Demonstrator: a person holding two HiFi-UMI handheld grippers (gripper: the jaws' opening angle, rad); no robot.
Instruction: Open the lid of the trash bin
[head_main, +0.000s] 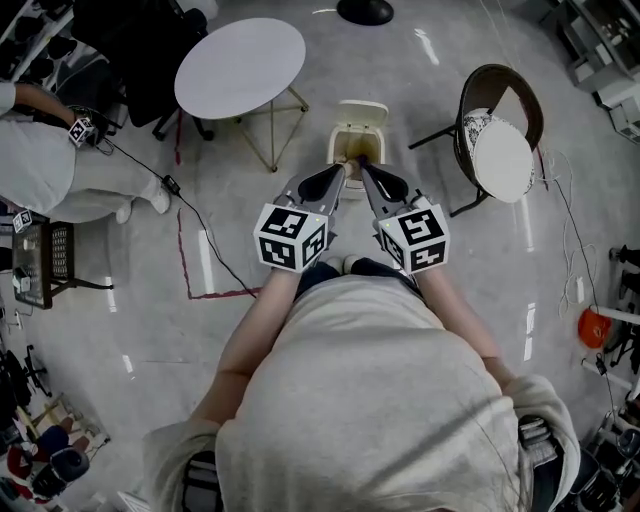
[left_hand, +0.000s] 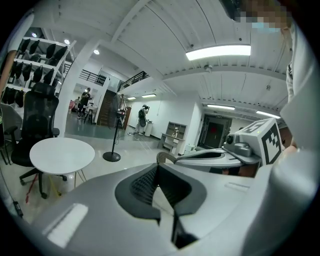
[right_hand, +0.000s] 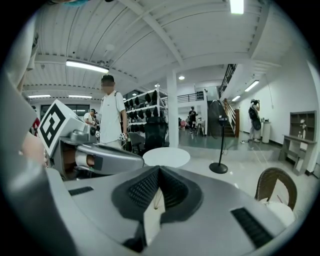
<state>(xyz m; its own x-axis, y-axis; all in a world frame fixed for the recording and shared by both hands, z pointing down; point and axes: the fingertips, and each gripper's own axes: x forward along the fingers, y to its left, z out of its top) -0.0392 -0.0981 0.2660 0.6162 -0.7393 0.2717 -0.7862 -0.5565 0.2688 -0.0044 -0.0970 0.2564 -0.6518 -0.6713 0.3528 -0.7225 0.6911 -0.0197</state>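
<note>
Left tool (head_main: 338, 175) clenched on nothing, held high; trash bin (head_main: 357, 140) on the floor just ahead, below both tips, lid (head_main: 361, 108) position unclear; right tool (head_main: 366, 172) clenched, empty. Risk: closed tips could slip off the lid edge or shove the light bin over

Trash bin (head_main: 356, 152): small, cream/off-white plastic, rect. w/ rounded corners. Stands upright on grey glossy floor (head_main: 420, 90), out in open floor, well apart from any wall. Seen in head view, steeply from above, upper centre.

Lid (head_main: 362, 113): same cream colour, flat rounded panel. Sits at bin's far side and looks swung up and back, approx. upright; exact angle can't tell.

Bin mouth shows below lid. Inside is dark w/ yellowish-brown patch, contents unclear. Near rim partly hidden, so front edge can't be read.
</note>
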